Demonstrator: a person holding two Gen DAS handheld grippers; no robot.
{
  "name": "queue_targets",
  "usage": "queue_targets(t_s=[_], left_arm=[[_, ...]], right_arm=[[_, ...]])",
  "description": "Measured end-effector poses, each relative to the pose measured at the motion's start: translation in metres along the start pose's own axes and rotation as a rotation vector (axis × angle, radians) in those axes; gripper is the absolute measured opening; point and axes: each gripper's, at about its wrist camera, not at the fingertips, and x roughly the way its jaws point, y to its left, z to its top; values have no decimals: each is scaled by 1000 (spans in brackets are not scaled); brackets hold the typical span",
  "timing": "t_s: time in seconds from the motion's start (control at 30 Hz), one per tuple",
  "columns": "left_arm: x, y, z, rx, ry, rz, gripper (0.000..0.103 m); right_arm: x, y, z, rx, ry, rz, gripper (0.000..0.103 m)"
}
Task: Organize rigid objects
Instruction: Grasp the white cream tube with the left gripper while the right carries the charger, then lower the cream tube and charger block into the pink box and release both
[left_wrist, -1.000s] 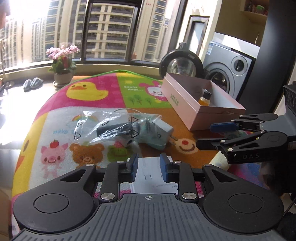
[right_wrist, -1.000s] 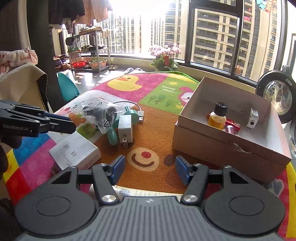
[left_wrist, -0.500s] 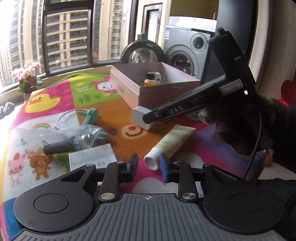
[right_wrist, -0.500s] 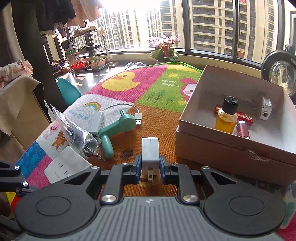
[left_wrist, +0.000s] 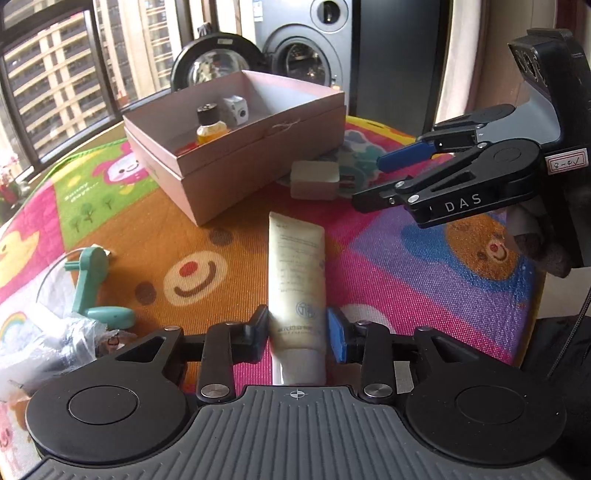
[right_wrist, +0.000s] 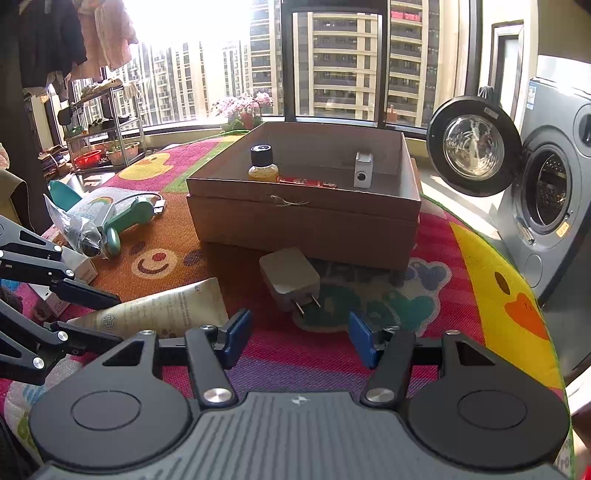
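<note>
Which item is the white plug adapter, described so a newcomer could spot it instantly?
Start at the open pink cardboard box on the colourful cartoon mat. Just outside the box's near wall, lying flat on the mat, is the white plug adapter, ahead of the open right gripper. It is the only blocky white cube with two metal prongs; the cream tube beside it is long and soft.

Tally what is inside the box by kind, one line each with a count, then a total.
In the box:
Bottles: 1
White cubes: 1
Red items, partly hidden behind the wall: at least 1
Total: 3 visible
</note>
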Motion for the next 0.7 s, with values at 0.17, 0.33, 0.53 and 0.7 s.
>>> queue_targets(t_s=[0.17,0.33,0.53,0.7], left_arm=[[2,10,1,-109,-8,-26,39],[2,15,-1,-173,-21,-32,38],[3,-2,-3,-126,-83,36,34],[-18,-20,-8,-63,-139,-7,30]], right_arm=[[9,14,8,-84,-24,-16,62],[43,9,30,-73,12,-26,64],[42,12,31,-69,50,0,32],[-4,15,12,-117,10,-6,32]])
